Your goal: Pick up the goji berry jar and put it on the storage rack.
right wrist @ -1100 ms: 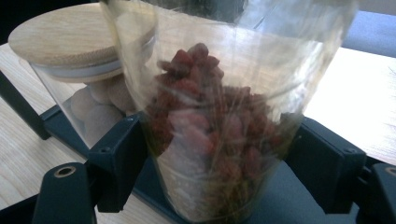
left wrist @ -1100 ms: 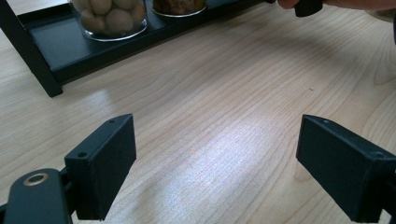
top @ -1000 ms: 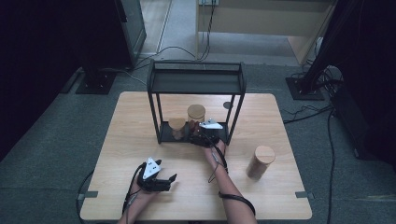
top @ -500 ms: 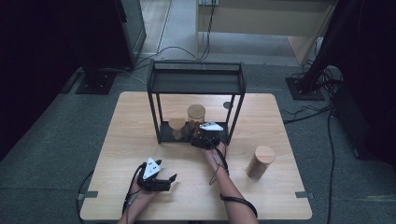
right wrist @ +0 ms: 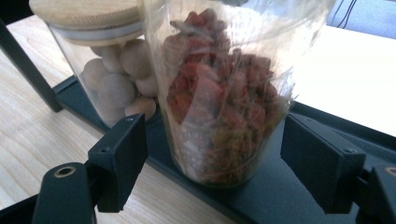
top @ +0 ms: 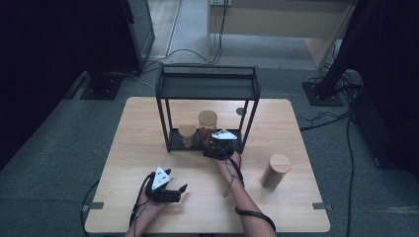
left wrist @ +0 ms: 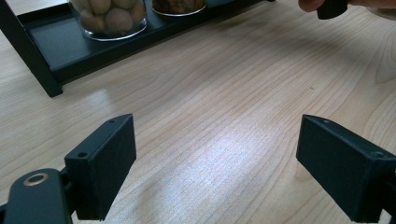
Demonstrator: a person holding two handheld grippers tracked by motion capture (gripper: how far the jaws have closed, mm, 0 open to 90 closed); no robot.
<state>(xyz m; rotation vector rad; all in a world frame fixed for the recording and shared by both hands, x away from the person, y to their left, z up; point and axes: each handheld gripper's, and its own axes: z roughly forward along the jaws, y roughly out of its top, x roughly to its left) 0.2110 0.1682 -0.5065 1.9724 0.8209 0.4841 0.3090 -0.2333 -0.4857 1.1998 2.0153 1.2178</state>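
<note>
- Nothing shifted since the earlier frames; both hands kept still.
- Right gripper (right wrist: pixel 212 172) jaws apart, flanking clear glass jar of red dried fruit (right wrist: pixel 224 93) on black metal rack's bottom shelf (right wrist: pixel 280 200), not pressing.
- Left gripper (left wrist: pixel 217 168) jaws wide apart over light wooden table (left wrist: pixel 224 112), holding nothing.

Clear glossy glass jar (right wrist: pixel 224 93), matt black metal rack (top: pixel 207 84), smooth pale wood table (top: pixel 148 128).

Wire rack (top: pixel 207 94) at tabletop's (top: pixel 148 128) far-centre edge. Three jars on rack's bottom shelf: ball-filled jar (top: pixel 187 134) left, dried-fruit jar (right wrist: pixel 224 93) right, third lidded jar (top: pixel 207 120) behind. Fourth jar (top: pixel 275 171) near right edge.
</note>
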